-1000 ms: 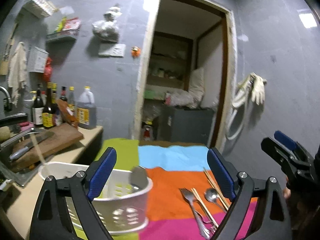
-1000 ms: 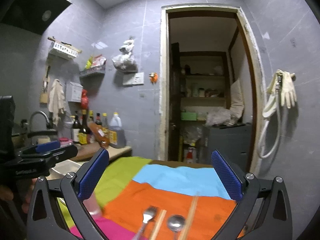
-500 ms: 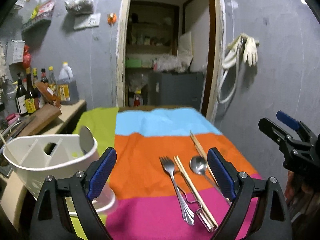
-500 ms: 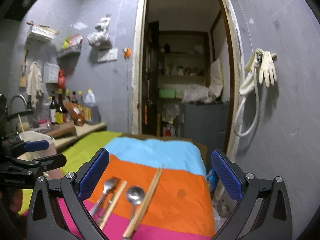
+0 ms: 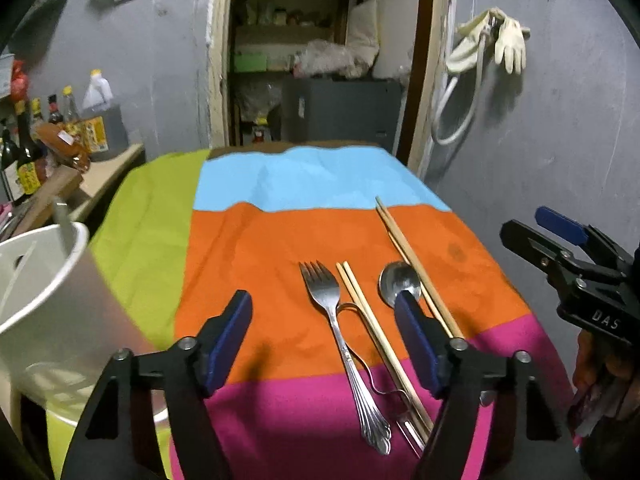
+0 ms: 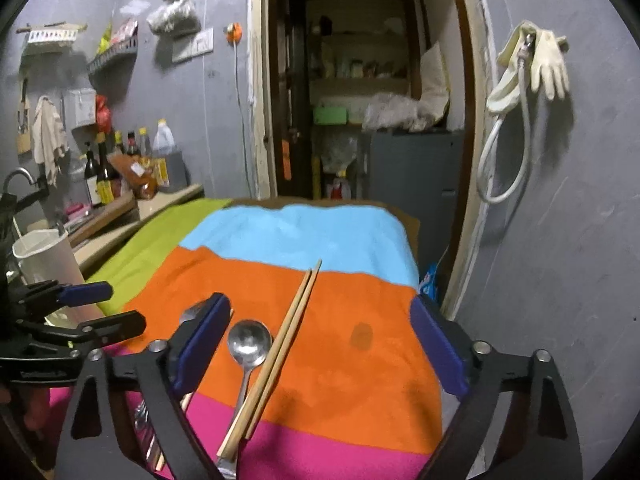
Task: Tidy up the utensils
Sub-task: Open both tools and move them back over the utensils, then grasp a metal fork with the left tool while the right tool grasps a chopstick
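**Both claws open over striped cloth; utensils lying loose**

Surface: covered by a cloth [image 5: 280,248] in blocks of green, blue, orange and pink. On the orange and pink bands, left to right in the left wrist view: fork [image 5: 340,332], tines away from camera; chopstick pair [image 5: 380,340] just beside it; spoon [image 5: 398,282], bowl up; second chopstick pair [image 5: 412,256] along the spoon's right edge, touching or nearly so. A thin wire item lies partly under the fork and first pair; cannot tell what it is.

Holder [image 5: 48,304]: white plastic, at the cloth's left edge on the green band, one handle sticking up inside.

Left claw [image 5: 324,344]: jaws apart, nothing between them, above the fork. Right claw [image 6: 320,348]: jaws wide apart, empty, above the spoon and second pair.

Room: grey tiled walls, open doorway [image 6: 360,100] to a shelved store behind the surface, gloves [image 6: 536,64] and a hose hung on the right wall, bottles [image 6: 120,168] on a side counter at left, faucet beyond.
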The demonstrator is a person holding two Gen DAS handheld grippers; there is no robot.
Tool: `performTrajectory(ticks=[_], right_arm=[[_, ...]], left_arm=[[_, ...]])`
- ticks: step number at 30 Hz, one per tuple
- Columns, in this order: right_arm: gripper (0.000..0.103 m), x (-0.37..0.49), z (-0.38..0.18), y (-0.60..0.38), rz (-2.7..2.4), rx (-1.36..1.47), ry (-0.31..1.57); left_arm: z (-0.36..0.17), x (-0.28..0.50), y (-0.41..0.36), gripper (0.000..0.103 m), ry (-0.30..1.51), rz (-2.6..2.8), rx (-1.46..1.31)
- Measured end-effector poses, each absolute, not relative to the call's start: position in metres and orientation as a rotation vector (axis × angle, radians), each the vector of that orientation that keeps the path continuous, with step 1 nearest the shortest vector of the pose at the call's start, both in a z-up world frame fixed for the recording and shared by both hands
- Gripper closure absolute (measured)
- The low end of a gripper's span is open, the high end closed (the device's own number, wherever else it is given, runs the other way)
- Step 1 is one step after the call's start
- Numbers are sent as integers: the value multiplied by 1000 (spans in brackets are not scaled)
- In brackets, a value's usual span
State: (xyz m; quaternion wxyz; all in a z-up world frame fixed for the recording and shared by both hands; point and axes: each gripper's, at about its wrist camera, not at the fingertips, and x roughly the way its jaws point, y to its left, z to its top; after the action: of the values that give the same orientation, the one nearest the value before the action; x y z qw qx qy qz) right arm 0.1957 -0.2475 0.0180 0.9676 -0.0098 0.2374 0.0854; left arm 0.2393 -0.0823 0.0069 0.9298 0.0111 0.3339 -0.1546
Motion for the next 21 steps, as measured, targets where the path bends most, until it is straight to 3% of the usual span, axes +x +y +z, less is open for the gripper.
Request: performTrajectory(ticks=[2,7,13,21], right_arm=[[25,204,13,-247,178,-25,518],[54,223,1,-244,192,-32,614],[64,246,-16,-246,219,-7,717],[67,269,-34,-242,246,6,833]], left_arm=[[1,248,-84,46,719,-331,15],[-12,270,-84,66,810,-377,-6],[-23,287,-80,75,867,-384,-40],[-30,298,-76,80,900,-404,-82]])
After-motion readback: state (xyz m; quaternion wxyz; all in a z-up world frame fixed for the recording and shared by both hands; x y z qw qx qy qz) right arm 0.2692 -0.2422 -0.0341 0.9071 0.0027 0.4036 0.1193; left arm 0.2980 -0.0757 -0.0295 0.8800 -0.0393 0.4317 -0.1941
